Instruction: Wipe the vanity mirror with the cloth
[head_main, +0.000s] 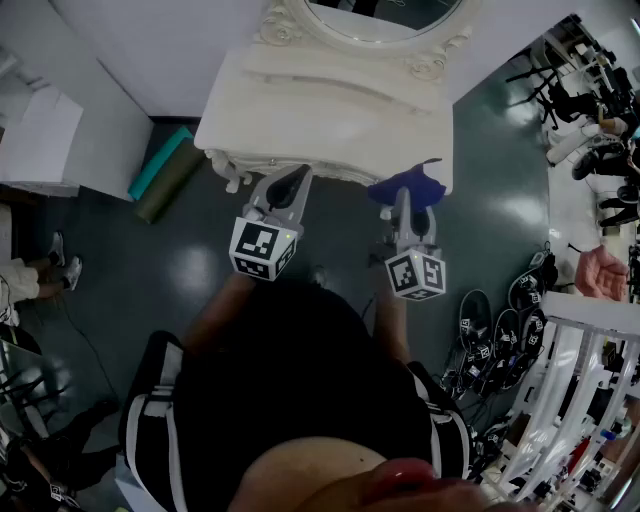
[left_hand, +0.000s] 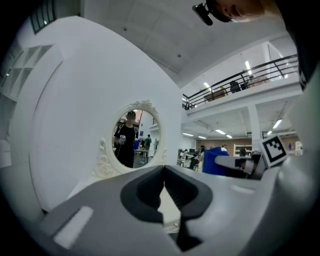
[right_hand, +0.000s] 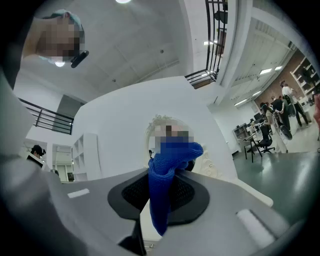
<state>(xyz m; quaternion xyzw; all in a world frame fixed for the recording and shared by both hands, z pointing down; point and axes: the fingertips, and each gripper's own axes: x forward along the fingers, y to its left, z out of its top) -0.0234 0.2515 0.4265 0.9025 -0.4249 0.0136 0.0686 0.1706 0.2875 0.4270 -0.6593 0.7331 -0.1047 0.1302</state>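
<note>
Vanity mirror stands at the back of the white worktop, ahead of both tools. Blue cloth is clamped in the right hand-held gripper, which sits more directly before the glass. Left hand-held gripper is closed, empty.

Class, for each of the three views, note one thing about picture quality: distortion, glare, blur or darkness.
Head view: fisheye bending, dim overall, lamp glare on the glossy floor. Left gripper view: black round vignette; the vanity mirror is sharp, while the shut left hand-held gripper near the lens looks soft. Right gripper view: same vignette; the cloth in the right hand-held gripper shows crisp weave.
</note>
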